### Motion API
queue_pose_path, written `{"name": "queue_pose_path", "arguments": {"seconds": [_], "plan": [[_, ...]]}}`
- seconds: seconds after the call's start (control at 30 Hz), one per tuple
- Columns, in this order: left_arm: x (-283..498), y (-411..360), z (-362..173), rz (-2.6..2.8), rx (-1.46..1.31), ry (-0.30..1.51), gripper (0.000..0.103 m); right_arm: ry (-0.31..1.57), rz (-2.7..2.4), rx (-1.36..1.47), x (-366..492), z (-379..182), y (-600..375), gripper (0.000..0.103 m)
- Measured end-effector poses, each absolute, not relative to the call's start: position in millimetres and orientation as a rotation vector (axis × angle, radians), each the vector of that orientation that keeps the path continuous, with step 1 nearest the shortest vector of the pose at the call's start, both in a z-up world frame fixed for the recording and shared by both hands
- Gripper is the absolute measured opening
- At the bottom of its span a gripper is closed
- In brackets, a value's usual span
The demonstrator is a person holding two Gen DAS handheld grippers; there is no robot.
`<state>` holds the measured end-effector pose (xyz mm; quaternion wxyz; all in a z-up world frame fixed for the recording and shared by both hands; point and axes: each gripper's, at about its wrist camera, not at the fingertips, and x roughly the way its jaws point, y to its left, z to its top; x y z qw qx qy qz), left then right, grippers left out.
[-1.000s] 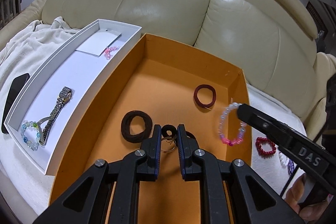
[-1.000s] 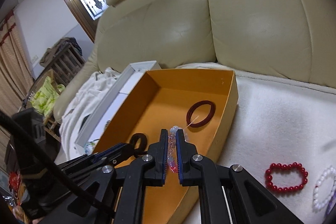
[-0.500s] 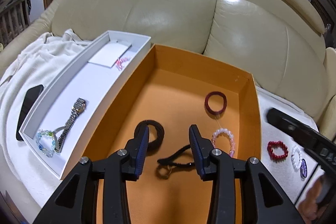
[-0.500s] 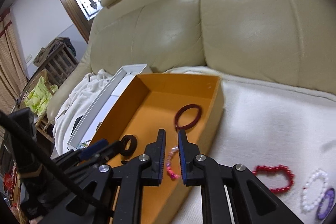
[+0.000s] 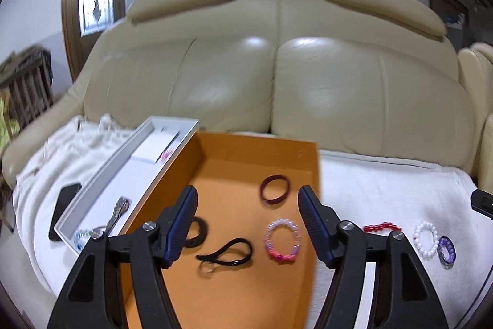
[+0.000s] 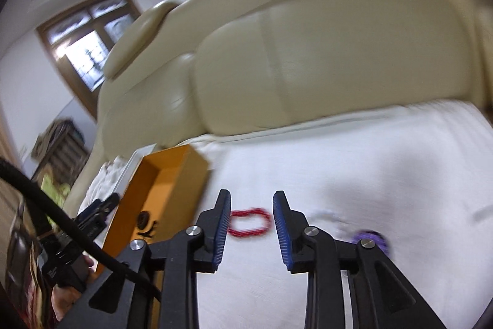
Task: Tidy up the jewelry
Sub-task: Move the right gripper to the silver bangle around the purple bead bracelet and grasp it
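From the left wrist, the left gripper [image 5: 248,224] hangs released and empty over the orange box [image 5: 311,174], jaws spread wide. In the box lie a dark red band [image 5: 275,189] toward the far end, a pink bead bracelet [image 5: 283,240] and a black cord with a ring [image 5: 226,252] nearer the jaws, and a black hair tie [image 5: 197,232] partly behind the left finger. Right of the box, on the white blanket [image 5: 385,184], sit a red bead bracelet [image 5: 382,226], a white bead bracelet [image 5: 426,239] and a purple one [image 5: 446,247].

From the right wrist, the right gripper [image 6: 252,225] is also released and empty. The red bead bracelet [image 6: 249,222] lies just ahead between its fingers, long axis running across the gap. The box [image 6: 185,174] lies to its left. By my reading the right gripper is nearer and should take this bracelet next.
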<state>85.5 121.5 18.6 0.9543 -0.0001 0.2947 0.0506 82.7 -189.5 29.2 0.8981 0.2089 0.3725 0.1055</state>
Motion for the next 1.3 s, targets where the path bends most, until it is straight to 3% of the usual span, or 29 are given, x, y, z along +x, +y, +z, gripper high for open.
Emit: {"name": "queue_pose_path", "arguments": {"seconds": [0.47, 0.53, 0.57, 0.6, 0.9, 1.17, 1.3], "plan": [[72, 26, 4, -0.029, 0.228, 0.567, 0.071, 0.92, 0.122, 0.568, 58, -17, -282, 0.031], [77, 23, 0, -0.032, 0.223, 0.593, 0.071, 0.951, 0.139, 0.543, 57, -23, -281, 0.047], [80, 23, -2, -0.033, 0.214, 0.606, 0.071, 0.971, 0.147, 0.517, 59, -26, -278, 0.066], [83, 24, -4, -0.034, 0.203, 0.616, 0.071, 0.98, 0.159, 0.5, 60, -28, -275, 0.074], [98, 23, -16, -0.05, 0.144, 0.699, 0.071, 1.071, 0.167, 0.355, 65, -54, -250, 0.074], [103, 18, -20, -0.058, 0.146, 0.718, 0.071, 1.04, 0.147, 0.156, 70, -66, -214, 0.074], [105, 18, -21, -0.059, 0.149, 0.729, 0.071, 1.024, 0.117, 0.127, 70, -69, -213, 0.058]]}}
